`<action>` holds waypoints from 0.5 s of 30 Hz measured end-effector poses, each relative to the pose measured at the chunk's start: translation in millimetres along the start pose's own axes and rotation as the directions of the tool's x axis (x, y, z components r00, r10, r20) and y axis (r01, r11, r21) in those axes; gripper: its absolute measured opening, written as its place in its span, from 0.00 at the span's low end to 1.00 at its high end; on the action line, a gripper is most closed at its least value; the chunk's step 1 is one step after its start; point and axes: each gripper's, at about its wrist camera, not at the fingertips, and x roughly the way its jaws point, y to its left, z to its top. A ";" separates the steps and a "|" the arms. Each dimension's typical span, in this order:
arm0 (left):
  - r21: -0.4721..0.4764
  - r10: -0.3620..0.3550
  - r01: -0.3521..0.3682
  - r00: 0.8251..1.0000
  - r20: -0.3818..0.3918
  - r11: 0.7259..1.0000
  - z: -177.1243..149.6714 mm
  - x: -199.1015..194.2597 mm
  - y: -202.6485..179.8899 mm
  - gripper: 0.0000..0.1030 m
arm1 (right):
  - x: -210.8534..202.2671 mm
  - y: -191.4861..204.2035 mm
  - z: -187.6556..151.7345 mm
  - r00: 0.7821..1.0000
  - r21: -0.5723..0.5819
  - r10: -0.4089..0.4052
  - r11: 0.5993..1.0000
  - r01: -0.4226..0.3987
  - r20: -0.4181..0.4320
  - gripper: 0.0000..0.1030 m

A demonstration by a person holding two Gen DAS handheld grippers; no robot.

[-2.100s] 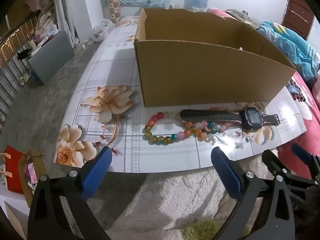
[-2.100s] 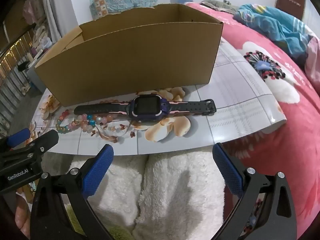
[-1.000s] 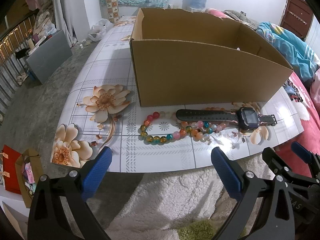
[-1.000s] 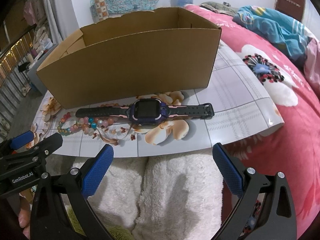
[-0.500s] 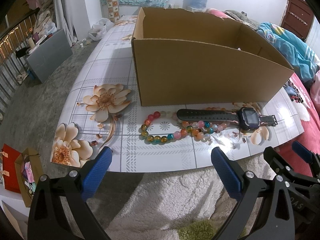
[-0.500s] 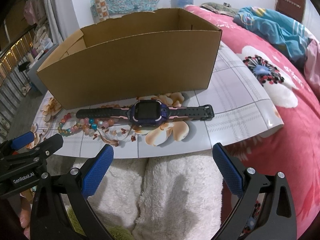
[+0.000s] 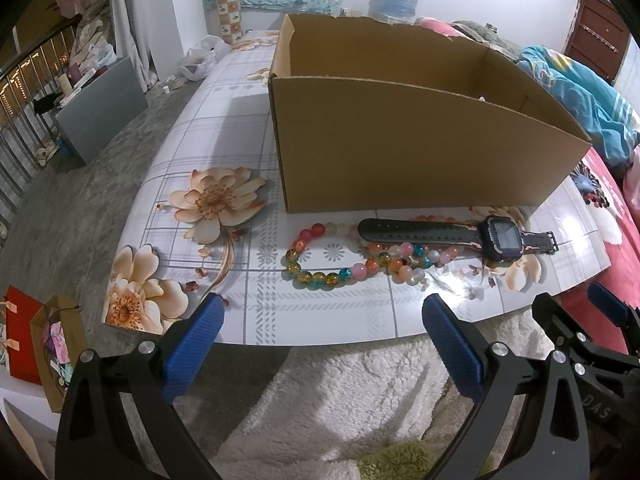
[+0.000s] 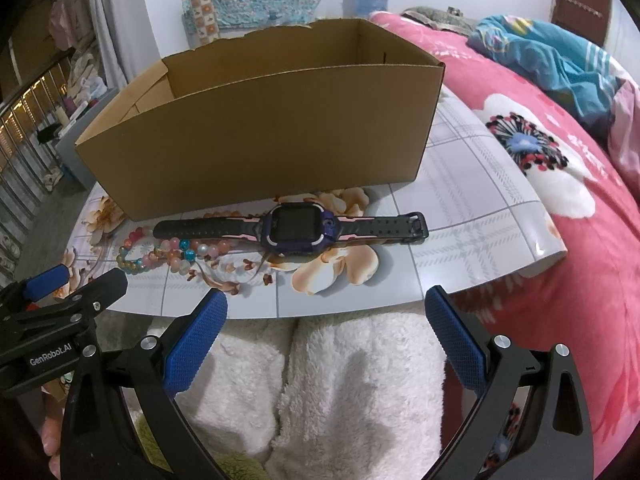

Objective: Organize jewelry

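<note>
We hold our left gripper (image 7: 320,336) and right gripper (image 8: 326,328) with jaws released, short of the worktop (image 7: 320,312). A watch (image 8: 294,226) overlaps a bead bracelet (image 7: 340,270) beside the cardboard box (image 7: 400,152).

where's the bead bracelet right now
The bead bracelet lies on the floral table in front of the cardboard box, partly under the watch strap.
</note>
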 end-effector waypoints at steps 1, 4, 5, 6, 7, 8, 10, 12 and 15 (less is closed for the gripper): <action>-0.001 0.000 0.000 1.000 0.000 1.000 0.4 0.4 0.2 0.95 | 0.0 0.0 0.3 1.000 0.000 0.000 1.000 0.000 0.000 0.92; 0.000 0.000 0.000 1.000 -0.001 1.000 0.3 0.6 0.4 0.95 | 0.2 -0.1 0.5 1.000 0.001 0.000 1.000 0.000 0.000 0.92; -0.001 0.001 -0.001 1.000 -0.001 1.000 0.1 0.7 0.4 0.95 | 0.2 0.1 0.8 1.000 0.001 0.000 1.000 0.000 0.000 0.92; -0.002 0.001 -0.001 1.000 -0.002 1.000 0.4 1.2 0.6 0.95 | 0.3 0.1 1.0 1.000 0.000 -0.001 1.000 0.001 0.000 0.92; -0.002 0.001 -0.001 1.000 -0.003 1.000 0.4 1.7 1.0 0.95 | 0.1 -0.3 0.3 1.000 0.000 0.000 1.000 0.000 0.001 0.92; -0.002 0.002 -0.002 1.000 -0.002 1.000 0.3 1.8 1.2 0.95 | 0.0 -0.5 -0.1 1.000 0.000 0.000 1.000 0.000 0.002 0.92; -0.001 0.001 -0.001 1.000 -0.001 1.000 0.6 1.6 1.0 0.95 | -0.1 -0.3 0.8 1.000 -0.002 -0.001 1.000 0.001 0.004 0.92; 0.003 -0.001 0.001 1.000 0.005 1.000 0.7 2.0 2.0 0.95 | 0.6 -1.8 0.7 1.000 -0.001 -0.002 1.000 0.002 0.007 0.92; 0.011 -0.008 0.008 1.000 0.021 1.000 -0.1 2.1 6.4 0.95 | 0.5 -5.3 -0.5 1.000 0.005 0.005 1.000 -0.005 0.016 0.92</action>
